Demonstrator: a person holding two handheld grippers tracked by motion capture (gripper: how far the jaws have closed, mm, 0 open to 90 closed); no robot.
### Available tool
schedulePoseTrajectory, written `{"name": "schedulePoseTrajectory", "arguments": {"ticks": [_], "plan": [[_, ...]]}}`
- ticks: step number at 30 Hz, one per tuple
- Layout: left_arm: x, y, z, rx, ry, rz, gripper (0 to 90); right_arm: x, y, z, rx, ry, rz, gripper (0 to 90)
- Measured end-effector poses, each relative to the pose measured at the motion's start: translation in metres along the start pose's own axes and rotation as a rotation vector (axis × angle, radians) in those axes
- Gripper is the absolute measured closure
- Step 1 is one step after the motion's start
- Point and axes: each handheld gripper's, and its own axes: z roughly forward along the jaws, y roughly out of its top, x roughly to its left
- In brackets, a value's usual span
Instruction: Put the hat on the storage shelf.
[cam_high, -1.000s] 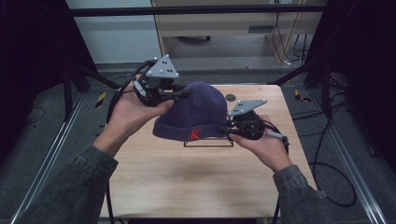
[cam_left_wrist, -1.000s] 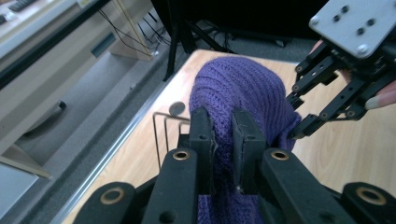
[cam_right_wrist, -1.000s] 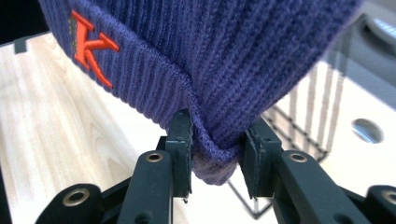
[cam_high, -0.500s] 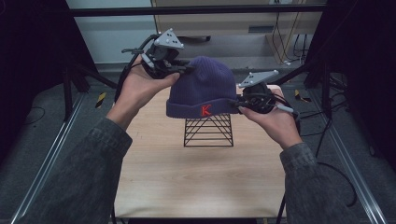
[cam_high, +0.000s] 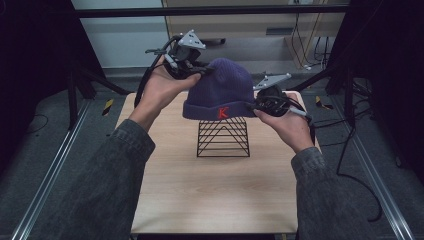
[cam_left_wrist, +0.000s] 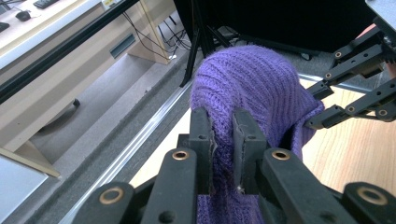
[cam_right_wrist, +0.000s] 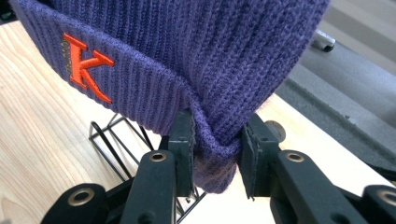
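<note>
A purple ribbed knit beanie (cam_high: 220, 90) with an orange K (facing the camera) hangs at frame centre above the black wire stand (cam_high: 223, 137) on the pale wooden table (cam_high: 210, 200); left gripper (cam_high: 192, 72) pinches its crown, right gripper (cam_high: 256, 104) clamps its folded brim

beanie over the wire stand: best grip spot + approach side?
Grip the beanie at its folded cuff, from the two opposite sides. The doubled rib is thick and bunches firmly between jaws, as the right gripper shows; the left gripper pinches knit opposite. Held so, it hangs open over the wire stand.
</note>
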Motion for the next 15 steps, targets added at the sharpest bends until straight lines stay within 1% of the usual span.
{"name": "schedulePoseTrajectory", "arguments": {"ticks": [2, 10, 15], "plan": [[-0.001, -0.001, 0.004, 0.000, -0.002, -0.002, 79.7, -0.001, -0.004, 0.002, 0.007, 0.003, 0.005, 69.1], [-0.003, -0.003, 0.009, 0.007, -0.005, -0.004, 79.7, -0.002, -0.009, 0.004, 0.014, 0.017, 0.012, 69.1], [-0.007, -0.007, 0.015, 0.019, -0.009, -0.002, 79.5, -0.003, -0.015, 0.005, 0.026, 0.028, 0.021, 69.2]]}}
